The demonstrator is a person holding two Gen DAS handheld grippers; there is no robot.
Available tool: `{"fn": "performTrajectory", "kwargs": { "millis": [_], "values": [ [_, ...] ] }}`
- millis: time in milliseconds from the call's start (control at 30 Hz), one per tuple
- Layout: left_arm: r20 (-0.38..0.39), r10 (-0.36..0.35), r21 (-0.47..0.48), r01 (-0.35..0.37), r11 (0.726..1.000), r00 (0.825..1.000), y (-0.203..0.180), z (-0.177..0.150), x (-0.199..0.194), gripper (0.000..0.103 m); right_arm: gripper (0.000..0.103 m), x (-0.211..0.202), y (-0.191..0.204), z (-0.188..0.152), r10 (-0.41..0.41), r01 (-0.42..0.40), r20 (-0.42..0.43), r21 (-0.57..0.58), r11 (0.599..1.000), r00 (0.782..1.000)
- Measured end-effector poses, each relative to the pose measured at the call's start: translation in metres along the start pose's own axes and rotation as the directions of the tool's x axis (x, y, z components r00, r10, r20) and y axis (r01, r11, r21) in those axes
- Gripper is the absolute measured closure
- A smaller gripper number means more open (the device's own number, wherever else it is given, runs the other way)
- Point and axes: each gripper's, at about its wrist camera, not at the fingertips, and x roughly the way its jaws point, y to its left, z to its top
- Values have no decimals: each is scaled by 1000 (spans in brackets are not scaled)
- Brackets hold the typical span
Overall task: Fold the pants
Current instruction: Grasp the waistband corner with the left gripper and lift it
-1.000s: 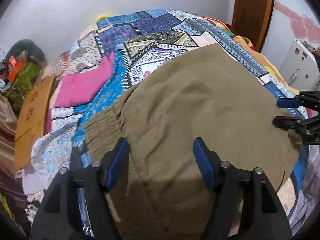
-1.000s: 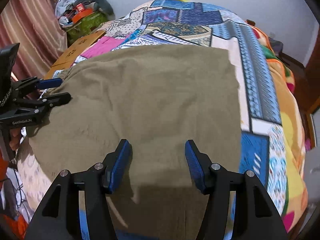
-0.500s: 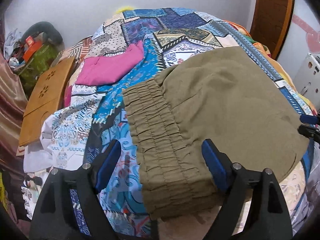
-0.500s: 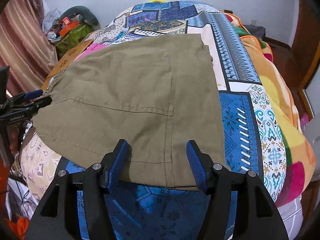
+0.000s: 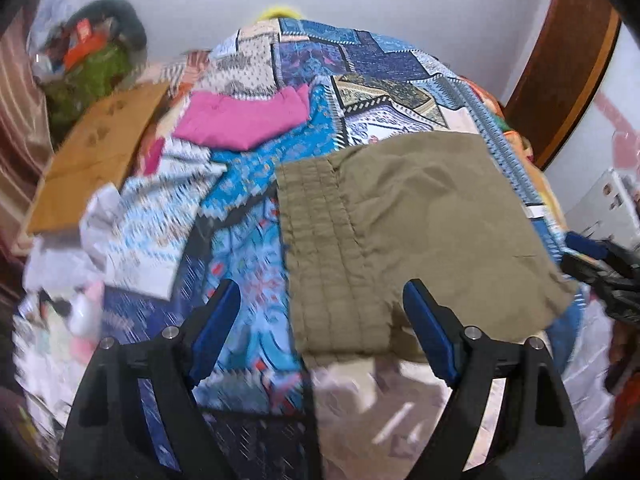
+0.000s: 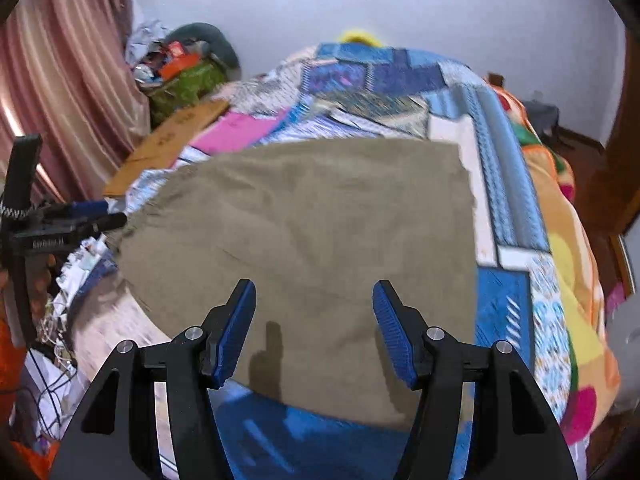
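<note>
The olive pants (image 5: 432, 216) lie folded flat on the patchwork bed, their gathered elastic waistband (image 5: 320, 248) at the left end. My left gripper (image 5: 322, 296) hovers open over the near end of that waistband, pads clear of the cloth. In the right wrist view the pants (image 6: 312, 220) spread as a broad rectangle. My right gripper (image 6: 316, 292) hangs open above their near edge, nothing between its pads. Each gripper shows at the edge of the other's view: the right gripper (image 5: 600, 264) and the left gripper (image 6: 92, 216), both beside the pants' ends.
A folded pink garment (image 5: 244, 120) lies further back on the bedcover (image 5: 380, 64). A wooden board (image 5: 92, 152) leans at the bed's left side, with a cluttered pile (image 5: 92, 60) and a curtain (image 6: 60, 80) behind. A wooden door frame (image 5: 560, 80) stands at the right.
Both grippers have drawn back and up from the pants. The left one slid toward the waistband end and its jaws widened. More of the bed shows around the pants.
</note>
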Motion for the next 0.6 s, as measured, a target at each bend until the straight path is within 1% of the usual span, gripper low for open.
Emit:
{"fn": "performTrajectory", "kwargs": {
  "millis": [100, 167, 300, 400, 467, 500, 567, 600],
  "values": [
    [-23, -78, -69, 76, 995, 997, 4, -10, -2, 19, 46, 9, 15, 5, 23, -23, 12, -32, 999, 1000],
    [-47, -126, -98, 121, 988, 991, 2, -18, 0, 19, 46, 16, 24, 5, 29, -29, 11, -51, 998, 1000],
    [-79, -172, -118, 162, 980, 982, -6, -33, 8, 19, 46, 38, 32, -1, 26, -28, -33, -73, 997, 999],
    [-114, -228, -150, 210, 966, 967, -11, -43, 18, 19, 46, 48, 32, -9, 27, -32, -68, -76, 997, 997],
    [-105, -223, -140, 208, 968, 969, -14, -45, 20, 18, 46, 46, 31, -11, 34, -38, -51, -79, 996, 998],
    [-100, -235, -145, 219, 965, 967, -15, -44, 21, 16, 46, 45, 31, -11, 38, -42, -52, -80, 996, 998],
    [-92, -263, -175, 244, 954, 960, -11, -42, 23, 15, 46, 44, 30, -12, 47, -51, -53, -72, 996, 997],
    [-84, -290, -204, 268, 942, 953, -8, -41, 25, 15, 46, 44, 30, -12, 50, -54, -52, -70, 996, 997]
  ]
}}
